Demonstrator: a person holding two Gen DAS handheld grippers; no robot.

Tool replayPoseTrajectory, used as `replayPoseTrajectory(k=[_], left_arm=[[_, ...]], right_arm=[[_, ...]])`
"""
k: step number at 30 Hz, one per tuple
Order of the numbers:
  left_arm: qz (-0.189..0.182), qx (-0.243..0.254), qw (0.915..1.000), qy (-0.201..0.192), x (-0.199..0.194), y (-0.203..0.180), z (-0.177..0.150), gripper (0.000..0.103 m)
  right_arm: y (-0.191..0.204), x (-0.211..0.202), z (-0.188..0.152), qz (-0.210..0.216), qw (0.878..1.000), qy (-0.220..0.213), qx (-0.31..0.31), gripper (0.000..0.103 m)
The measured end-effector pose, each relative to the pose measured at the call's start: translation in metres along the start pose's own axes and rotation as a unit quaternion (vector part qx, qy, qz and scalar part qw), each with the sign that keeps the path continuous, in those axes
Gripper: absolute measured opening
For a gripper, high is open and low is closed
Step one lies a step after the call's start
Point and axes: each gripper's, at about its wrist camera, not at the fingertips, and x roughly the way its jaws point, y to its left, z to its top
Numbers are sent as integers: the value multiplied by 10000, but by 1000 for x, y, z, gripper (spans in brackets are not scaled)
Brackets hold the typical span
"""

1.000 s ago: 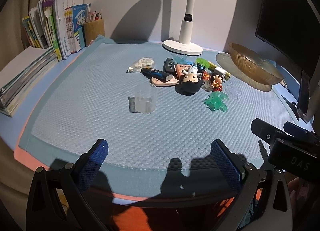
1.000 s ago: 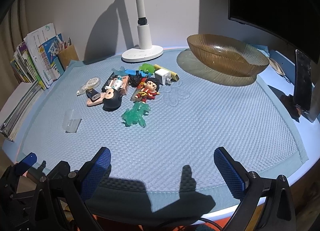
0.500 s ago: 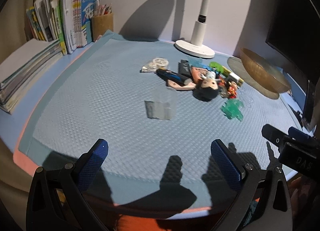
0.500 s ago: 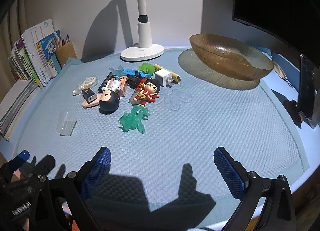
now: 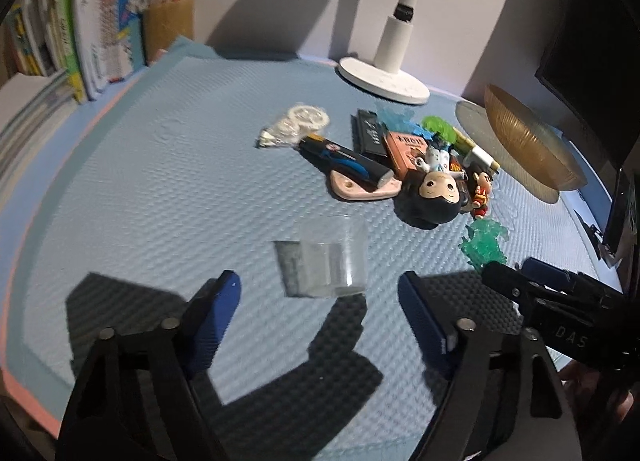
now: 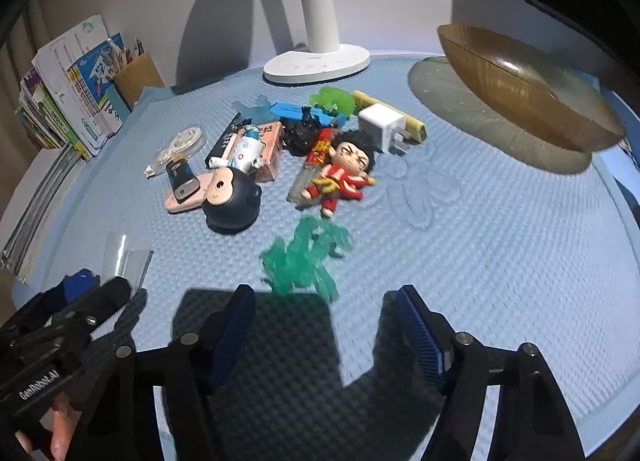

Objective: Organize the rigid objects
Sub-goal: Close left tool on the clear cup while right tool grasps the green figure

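In the left wrist view a clear plastic box (image 5: 324, 261) lies on the blue mat (image 5: 160, 189), its near edge just between the tips of my left gripper (image 5: 320, 293). The jaws are closing and the pads do not touch the box. In the right wrist view a translucent green figure (image 6: 304, 257) lies just ahead of my right gripper (image 6: 324, 297). Its jaws are closing too, with nothing pressed between them. Behind both sits a pile of small things: a big-headed dark-haired doll (image 6: 232, 201), a red figure (image 6: 344, 173), a white charger (image 6: 380, 127) and a correction tape (image 5: 296, 125).
An amber glass bowl (image 6: 520, 89) stands at the back right beside a dark monitor (image 5: 592, 41). A white lamp base (image 6: 316, 65) stands at the back. Books (image 5: 80, 29) and a pencil holder (image 5: 168, 29) line the back left. Bare mat lies right of the pile.
Both grippers have moved forward and down over the mat, and their jaws have narrowed. The clear box and the green figure now lie right at the fingertips.
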Motion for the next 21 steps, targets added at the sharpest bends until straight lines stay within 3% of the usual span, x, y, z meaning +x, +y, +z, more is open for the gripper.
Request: replayPoseTrajectory(k=[2, 3, 8, 10, 13, 17, 21], left_arm=[[-7, 23, 10000, 34, 5, -2, 3, 77], [2, 44, 10000, 45, 7, -3, 5, 72], [148, 185, 9997, 86, 17, -9, 11, 34], [140, 244, 9996, 64, 16, -12, 12, 34], [186, 387, 9991, -75, 8, -20, 13, 34], [13, 631, 9977, -248, -10, -42, 28, 34], [-245, 1240, 9900, -619, -29, -97, 64, 34]], right_arm=[[3, 4, 5, -27, 10000, 7, -55, 65], [4, 7, 8, -51, 10000, 3, -82, 63], [7, 11, 13, -32, 9996, -49, -285, 43], [10, 7, 12, -103, 9989, -147, -436, 42], [3, -4, 14, 144, 9987, -289, -404, 41], [-24, -42, 30, 124, 9967, -769, -225, 41], [-73, -82, 58, -204, 9916, -1257, 243, 41]])
